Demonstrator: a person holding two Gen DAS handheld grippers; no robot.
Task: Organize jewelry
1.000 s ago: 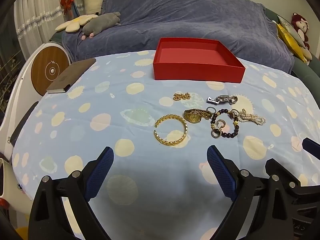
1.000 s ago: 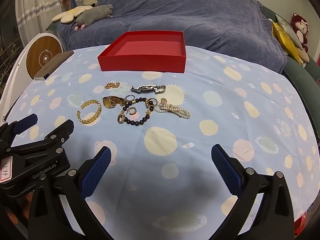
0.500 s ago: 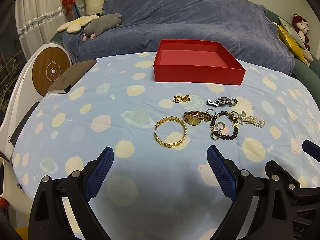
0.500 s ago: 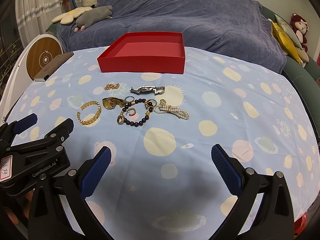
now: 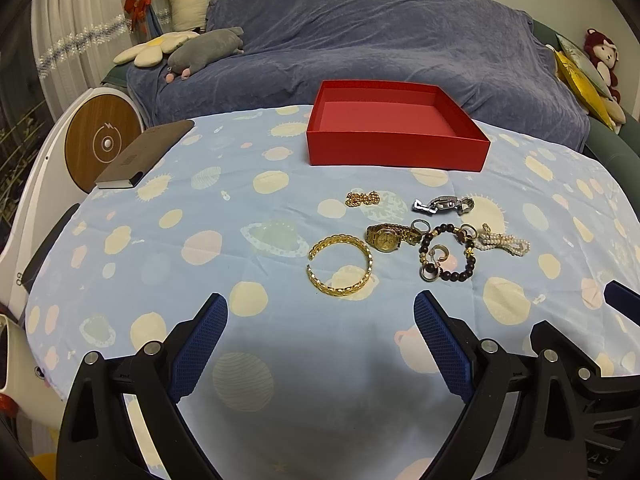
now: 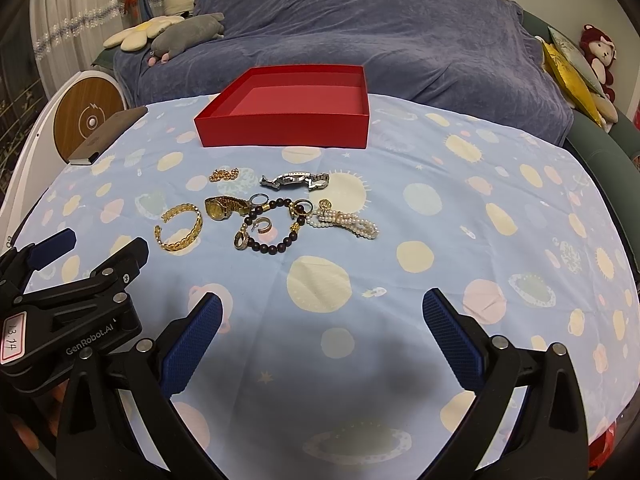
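Note:
An empty red box (image 5: 396, 152) (image 6: 284, 136) stands at the table's far side. In front of it lie a gold cuff bracelet (image 5: 340, 266) (image 6: 180, 228), a gold watch (image 5: 386, 237) (image 6: 224, 206), a silver watch (image 5: 442, 204) (image 6: 296, 180), a dark bead bracelet (image 5: 448, 252) (image 6: 272, 226) with small rings around it, a pearl strand (image 5: 504, 242) (image 6: 348, 222) and a small gold chain (image 5: 363, 199) (image 6: 224, 174). My left gripper (image 5: 320, 336) (image 6: 80, 256) is open and empty, short of the gold cuff. My right gripper (image 6: 322, 334) is open and empty, nearer than the jewelry.
The table wears a light blue spotted cloth (image 5: 200, 240). A brown notebook (image 5: 144, 156) lies at its far left edge. A blue-covered sofa (image 5: 380, 48) with plush toys stands behind. A white device with a round wooden panel (image 5: 102, 142) stands to the left.
Both grippers have drawn back or risen slightly, so the jewelry and box sit a little farther off. Nothing on the table has moved.

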